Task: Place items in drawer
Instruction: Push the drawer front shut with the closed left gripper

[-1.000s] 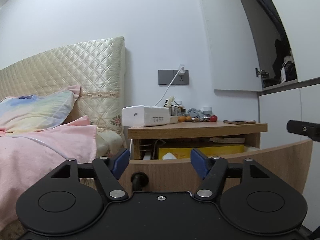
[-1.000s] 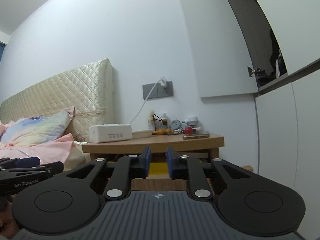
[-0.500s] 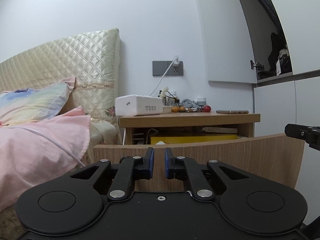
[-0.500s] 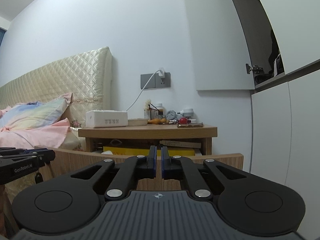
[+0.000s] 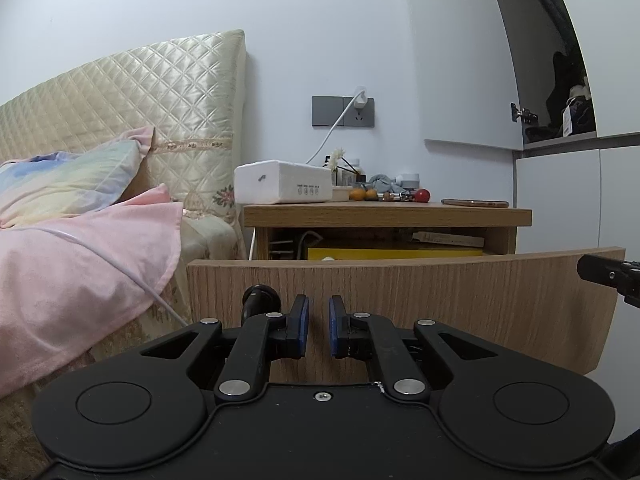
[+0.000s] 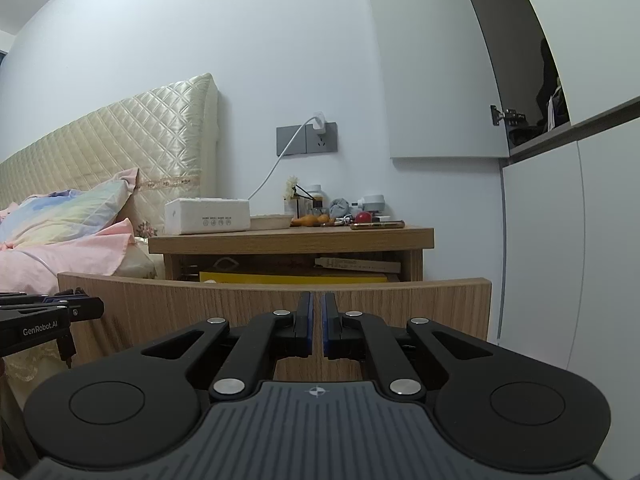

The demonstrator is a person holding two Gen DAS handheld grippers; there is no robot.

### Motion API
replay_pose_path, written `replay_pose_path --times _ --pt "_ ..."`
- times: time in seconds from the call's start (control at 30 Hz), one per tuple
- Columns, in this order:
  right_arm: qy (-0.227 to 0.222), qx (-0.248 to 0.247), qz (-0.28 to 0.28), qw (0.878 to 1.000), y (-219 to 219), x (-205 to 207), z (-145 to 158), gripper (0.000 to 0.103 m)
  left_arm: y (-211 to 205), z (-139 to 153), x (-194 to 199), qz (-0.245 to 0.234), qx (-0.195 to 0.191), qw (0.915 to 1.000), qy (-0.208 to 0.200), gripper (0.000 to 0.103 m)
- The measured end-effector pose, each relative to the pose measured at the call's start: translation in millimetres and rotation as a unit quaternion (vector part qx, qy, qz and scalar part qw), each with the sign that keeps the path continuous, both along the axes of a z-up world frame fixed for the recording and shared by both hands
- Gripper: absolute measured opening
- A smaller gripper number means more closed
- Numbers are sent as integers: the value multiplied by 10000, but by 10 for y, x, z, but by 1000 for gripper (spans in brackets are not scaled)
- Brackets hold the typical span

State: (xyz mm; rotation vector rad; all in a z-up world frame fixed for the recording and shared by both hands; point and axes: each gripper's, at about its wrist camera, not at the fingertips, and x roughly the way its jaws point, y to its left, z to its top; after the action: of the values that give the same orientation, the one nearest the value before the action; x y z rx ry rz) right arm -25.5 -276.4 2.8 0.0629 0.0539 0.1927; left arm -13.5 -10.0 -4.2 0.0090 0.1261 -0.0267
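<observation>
The wooden drawer front (image 5: 400, 300) of the nightstand (image 5: 384, 212) stands pulled out, with a yellow flat item (image 5: 394, 253) showing inside. My left gripper (image 5: 318, 320) is shut with a narrow slit between its blue pads and nothing in it. The black drawer knob (image 5: 260, 298) sits just left of its left finger. My right gripper (image 6: 317, 314) is shut and empty, facing the drawer front (image 6: 200, 304). A phone (image 5: 476, 202), a red ball (image 5: 421, 195) and a white box (image 5: 282, 182) lie on the nightstand top.
A bed with a pink blanket (image 5: 80, 260) and quilted headboard (image 5: 140, 92) lies to the left. White wardrobe doors (image 5: 560, 200) stand to the right. A cable runs from the wall socket (image 5: 344, 111) to the nightstand. The left gripper's side (image 6: 52, 312) shows at the right wrist view's left edge.
My left gripper went from open around the knob to shut, and the drawer came out further. The knob now shows left of the fingers. My right gripper closed its small gap.
</observation>
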Motion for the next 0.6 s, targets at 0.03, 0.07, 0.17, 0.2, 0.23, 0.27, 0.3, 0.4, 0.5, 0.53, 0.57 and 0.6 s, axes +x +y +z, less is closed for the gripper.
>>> replay_pose_path --times 0.03,0.07,0.17,0.2,0.23,0.27,0.3,0.4,0.5,0.53,0.57,0.6 --pt "10 4 1 10000 -2 6 -4 5 1 -3 6 3 6 10000 10 9" --pt "20 15 4 10000 -5 12 -9 5 2 -6 11 7 11 10000 20 9" --pt "42 42 10 10000 -8 30 -17 5 4 -14 28 17 28 10000 51 9" --pt "43 46 17 10000 -4 33 -18 5 5 -17 34 20 33 10000 61 9" --pt "44 50 23 10000 0 36 -20 5 6 -20 39 24 39 10000 72 9" --pt "45 54 30 10000 4 39 -21 5 4 -20 47 29 40 10000 83 9" --pt "52 57 44 10000 12 46 -21 5 2 -20 54 34 35 9999 99 9" --pt "81 90 74 9999 21 69 -24 5 3 -26 59 40 50 9999 107 9" --pt "127 152 83 9998 25 98 -26 5 1 -31 61 48 74 9999 102 9" --pt "143 167 90 9997 28 108 -26 5 0 -33 62 50 82 9999 101 9" --pt "158 183 96 9997 31 118 -25 5 -3 -36 63 52 86 9999 99 9" --pt "177 203 100 9996 32 129 -26 5 -9 -42 63 52 87 9999 96 9"
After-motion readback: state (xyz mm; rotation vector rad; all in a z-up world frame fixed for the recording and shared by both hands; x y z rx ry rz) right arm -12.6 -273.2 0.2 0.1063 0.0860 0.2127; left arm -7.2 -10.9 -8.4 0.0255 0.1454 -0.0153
